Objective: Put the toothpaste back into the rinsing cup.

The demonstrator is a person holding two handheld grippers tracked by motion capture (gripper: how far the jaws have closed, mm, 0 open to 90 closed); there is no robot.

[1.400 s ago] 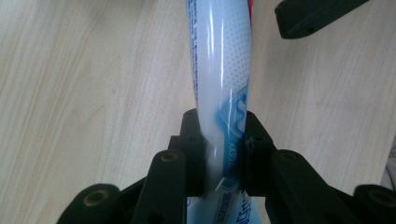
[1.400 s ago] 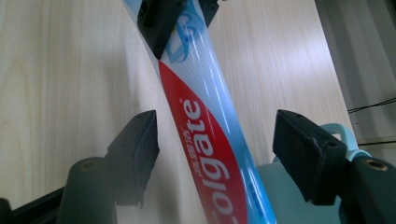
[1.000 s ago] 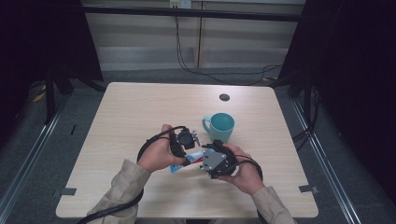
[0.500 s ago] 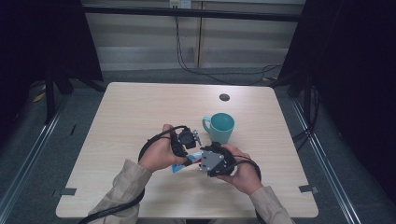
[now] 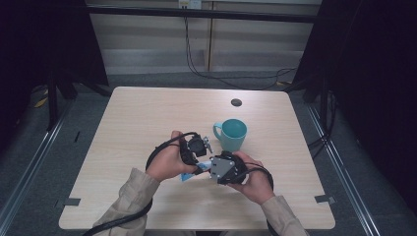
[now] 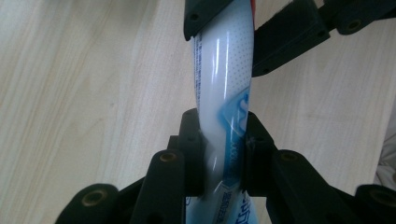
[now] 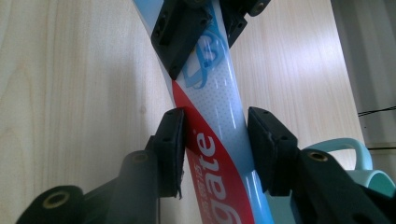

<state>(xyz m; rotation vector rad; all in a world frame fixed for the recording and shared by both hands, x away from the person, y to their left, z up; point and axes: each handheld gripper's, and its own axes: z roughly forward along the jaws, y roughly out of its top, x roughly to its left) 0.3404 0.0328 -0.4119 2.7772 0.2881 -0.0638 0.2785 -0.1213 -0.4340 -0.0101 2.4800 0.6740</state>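
Tube: toothpaste, white and blue with a red band, lifted clear of the table near its front edge, slung between the two grippers, just in front of the mug. Table: pale wood; carries, besides, a small dark disc near the far edge, well apart from the work. Mug: teal, upright, handle to the left, seemingly empty, untouched. Left gripper: jaws narrow, clamped on the tube's blue-printed part, which is squeezed flat between the pads. Right gripper: jaws have just been closing with the red-banded part between them; in the right gripper view the left pad appears to meet the tube, while a sliver of table shows beside the right pad, so a full grip cannot be confirmed. Progress, as judged: tube picked up and secured by the left gripper; second hold almost made. Remaining, as judged: seating the right jaws firmly, then whatever is meant for the tube, probably putting it in the mug.
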